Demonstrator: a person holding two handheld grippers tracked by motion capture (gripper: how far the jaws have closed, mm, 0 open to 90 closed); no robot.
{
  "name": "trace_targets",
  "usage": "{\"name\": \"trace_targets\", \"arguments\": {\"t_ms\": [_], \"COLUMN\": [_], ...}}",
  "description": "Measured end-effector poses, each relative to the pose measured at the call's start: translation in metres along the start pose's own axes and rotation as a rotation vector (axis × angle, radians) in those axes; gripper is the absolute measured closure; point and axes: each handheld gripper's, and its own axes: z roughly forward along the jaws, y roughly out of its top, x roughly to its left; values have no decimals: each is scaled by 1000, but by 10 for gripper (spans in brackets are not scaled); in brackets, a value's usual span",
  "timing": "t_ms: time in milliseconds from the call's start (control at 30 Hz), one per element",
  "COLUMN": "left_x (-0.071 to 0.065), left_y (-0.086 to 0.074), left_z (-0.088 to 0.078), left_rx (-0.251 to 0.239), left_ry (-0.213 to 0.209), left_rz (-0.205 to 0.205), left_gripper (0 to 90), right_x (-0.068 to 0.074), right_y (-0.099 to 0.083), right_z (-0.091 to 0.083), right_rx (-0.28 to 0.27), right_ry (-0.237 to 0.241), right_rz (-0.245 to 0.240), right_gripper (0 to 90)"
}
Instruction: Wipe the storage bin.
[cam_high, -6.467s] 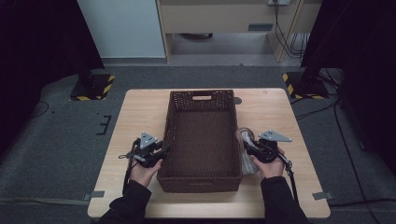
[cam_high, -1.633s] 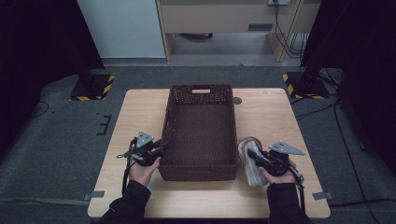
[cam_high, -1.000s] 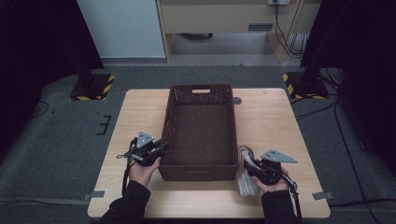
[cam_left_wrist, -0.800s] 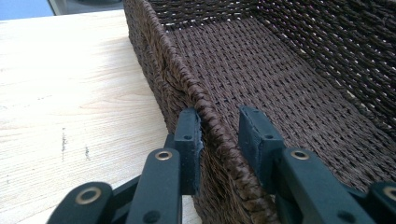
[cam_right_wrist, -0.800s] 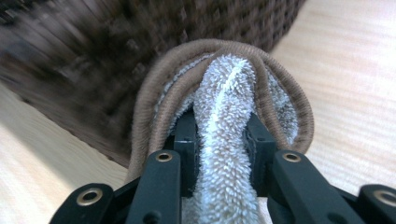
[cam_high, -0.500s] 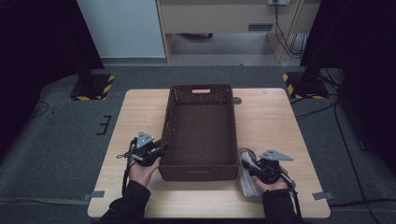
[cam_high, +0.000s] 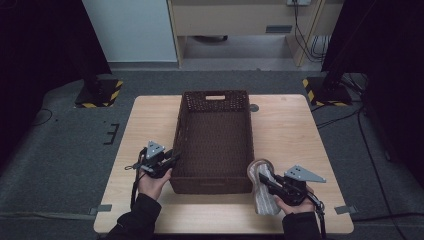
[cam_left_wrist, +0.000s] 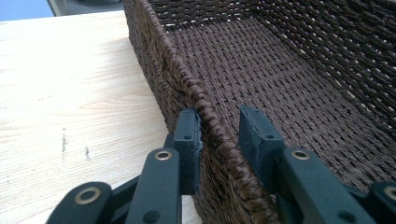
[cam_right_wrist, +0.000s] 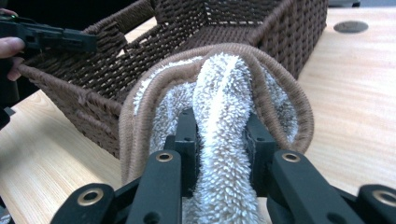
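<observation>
**Basket and fuzzy slipper, both grabbed**

Left gripper (cam_left_wrist: 219, 135) is clamped on the wicker basket's (cam_high: 215, 145) near-left rim. Right gripper (cam_right_wrist: 222, 140) squeezes what looks like a fluffy slipper (cam_right_wrist: 224, 93), held just off the basket's near-right corner, above the table (cam_high: 295, 130)
</observation>
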Motion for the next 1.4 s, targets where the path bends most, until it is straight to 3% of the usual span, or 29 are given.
{"name": "trace_targets", "arguments": {"t_ms": [200, 267, 367, 600, 767, 1067, 1400], "left_x": [0, 0, 0, 1, 1, 1, 2], "left_y": [0, 0, 0, 0, 0, 0, -1], "left_z": [0, 0, 0, 0, 0, 0, 0], "left_rx": [0, 0, 0, -4, -6, -8, -11], "left_ry": [-1, -1, -2, -5, -7, -9, -13], "left_rz": [-1, -1, -1, 1, 4, 6, 5], "left_gripper": [683, 682, 682, 677, 673, 665, 652], "right_x": [-1, -2, -2, -9, -15, -39, -56], "right_y": [-9, -14, -23, -27, -20, -8, -4], "right_z": [6, 13, 24, 35, 27, -2, -20], "right_rx": [35, 107, 163, 212, 180, 92, 64], "right_ry": [-27, -47, -69, -83, -89, -172, -253], "right_rz": [8, -18, -36, -35, -23, 19, 24], "right_gripper": [727, 727, 727, 723, 720, 719, 718]}}
